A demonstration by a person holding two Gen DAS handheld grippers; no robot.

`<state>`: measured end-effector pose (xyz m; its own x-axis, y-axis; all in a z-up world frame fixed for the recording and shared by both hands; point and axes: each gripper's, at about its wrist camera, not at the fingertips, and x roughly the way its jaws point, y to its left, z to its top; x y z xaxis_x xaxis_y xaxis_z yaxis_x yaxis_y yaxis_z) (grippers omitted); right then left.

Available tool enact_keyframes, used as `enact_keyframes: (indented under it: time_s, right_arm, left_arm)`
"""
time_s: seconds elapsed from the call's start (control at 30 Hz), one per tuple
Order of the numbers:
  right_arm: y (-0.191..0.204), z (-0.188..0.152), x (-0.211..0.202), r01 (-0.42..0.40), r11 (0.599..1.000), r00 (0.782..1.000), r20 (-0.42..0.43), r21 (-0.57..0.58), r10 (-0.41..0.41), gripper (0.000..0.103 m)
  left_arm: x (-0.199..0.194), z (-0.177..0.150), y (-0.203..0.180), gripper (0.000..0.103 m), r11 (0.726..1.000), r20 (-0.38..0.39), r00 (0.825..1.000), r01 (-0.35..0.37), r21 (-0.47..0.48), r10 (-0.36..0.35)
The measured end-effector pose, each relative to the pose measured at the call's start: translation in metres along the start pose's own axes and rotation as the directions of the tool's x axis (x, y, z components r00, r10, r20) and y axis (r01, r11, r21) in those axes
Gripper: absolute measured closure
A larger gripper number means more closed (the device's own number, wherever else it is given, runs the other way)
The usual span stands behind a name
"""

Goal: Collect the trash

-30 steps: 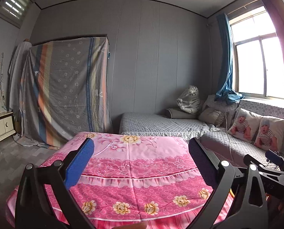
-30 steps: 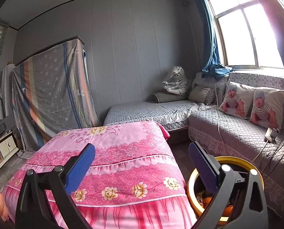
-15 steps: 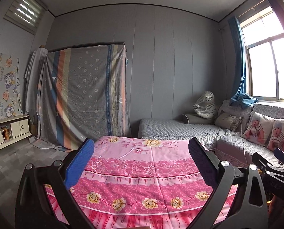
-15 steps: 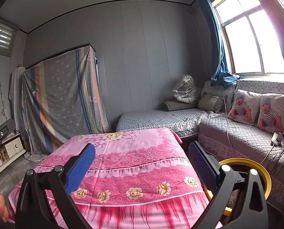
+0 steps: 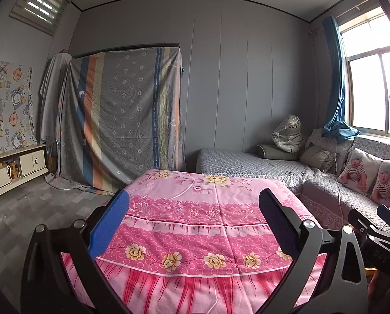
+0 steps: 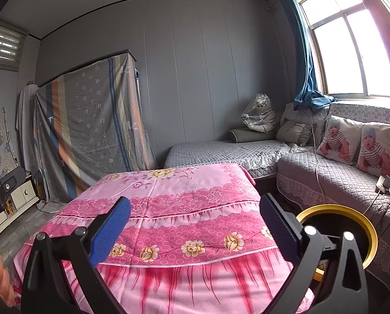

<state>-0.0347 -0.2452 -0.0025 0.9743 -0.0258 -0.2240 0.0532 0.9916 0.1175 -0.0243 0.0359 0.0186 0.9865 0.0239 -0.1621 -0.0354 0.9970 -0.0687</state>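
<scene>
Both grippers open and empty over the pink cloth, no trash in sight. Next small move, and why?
Probably tilt both cameras down and scan the floor. The left gripper and right gripper are open and hold nothing. The pink floral cloth shows no litter on top. The yellow-rimmed bin stands to the right by the grey sofa, so only the pickup target is missing.

We count two claws: the left claw (image 5: 193, 221) and the right claw (image 6: 195, 219), each with two blue-padded fingers. We see one pink flowered cloth (image 6: 184, 198), one yellow-rimmed bin (image 6: 352, 216), two baby-print pillows (image 6: 337, 140), one toy tiger (image 6: 260, 116), one striped sheet (image 5: 124, 115) and one blue curtain (image 6: 303, 60).
</scene>
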Motion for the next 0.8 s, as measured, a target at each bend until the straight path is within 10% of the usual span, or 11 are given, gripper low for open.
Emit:
enact_keyframes:
  time_s: [0.8]
  right_arm:
    - [0.001,-0.013,0.004,0.014,1.000,1.000,-0.022,0.003,-0.014,0.008]
  left_arm:
    - [0.001,-0.007,-0.002,0.008,1.000,-0.017,1.000,0.024,-0.007,-0.024]
